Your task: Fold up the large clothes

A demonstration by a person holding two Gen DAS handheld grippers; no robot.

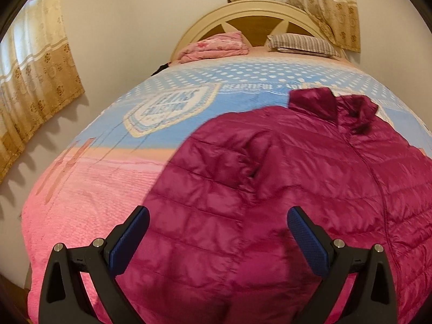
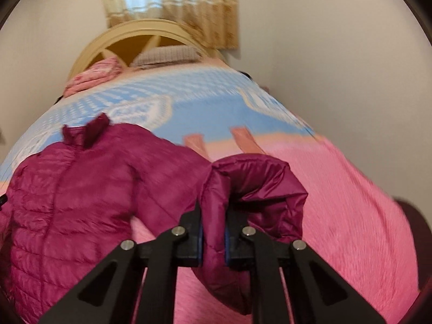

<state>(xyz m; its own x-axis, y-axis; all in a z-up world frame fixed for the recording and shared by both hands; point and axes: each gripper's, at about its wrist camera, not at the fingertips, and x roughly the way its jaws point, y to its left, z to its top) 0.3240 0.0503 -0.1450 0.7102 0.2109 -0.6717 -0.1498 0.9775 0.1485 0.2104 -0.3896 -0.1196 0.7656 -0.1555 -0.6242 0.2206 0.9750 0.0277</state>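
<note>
Right gripper pinches the sleeve of one magenta puffer jacket, tilted downward. Left gripper hovers wide above it

Bed — magenta jacket, folded pink blanket, striped pillow.

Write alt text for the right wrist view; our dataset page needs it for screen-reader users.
The right gripper is shut on a bunched sleeve of a magenta quilted jacket that lies on a pink and blue bedspread. Behind are a cream headboard and a curtain.
</note>
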